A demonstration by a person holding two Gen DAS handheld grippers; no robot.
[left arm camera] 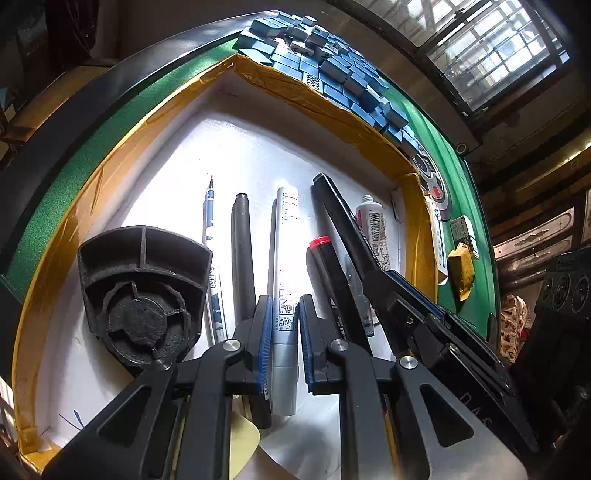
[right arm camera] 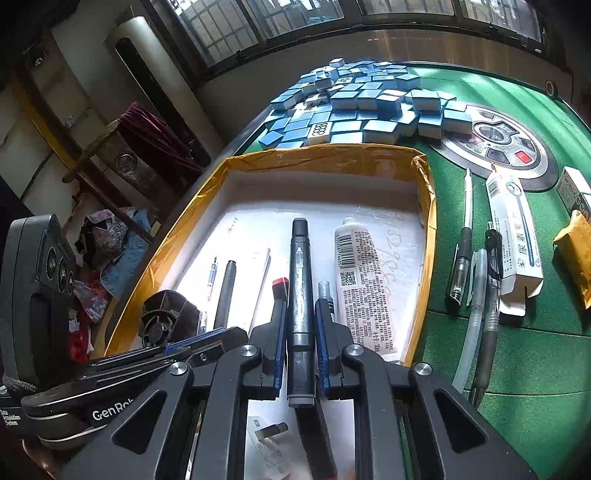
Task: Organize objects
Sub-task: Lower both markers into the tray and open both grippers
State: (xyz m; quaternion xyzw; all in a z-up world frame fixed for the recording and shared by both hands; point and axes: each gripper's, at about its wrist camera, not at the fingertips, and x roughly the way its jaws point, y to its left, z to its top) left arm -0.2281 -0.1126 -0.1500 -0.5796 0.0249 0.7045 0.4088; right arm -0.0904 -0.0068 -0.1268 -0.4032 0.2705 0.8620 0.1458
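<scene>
pens [right arm camera: 226, 291] and a tube [right arm camera: 364, 288] lie in the tray [right arm camera: 428, 206], tiles [right arm camera: 365, 99] behind.

Place: we take this for a home game room.
Table: we see a green-felt mahjong table [right arm camera: 517, 350] with a central control dial [right arm camera: 495, 142].
Tiles: blue mahjong tiles [right arm camera: 362, 107] lie heaped on it.
Surroundings: we note barred windows [right arm camera: 258, 18], a wooden chair [right arm camera: 110, 162], and piled clothes [right arm camera: 110, 251].
</scene>
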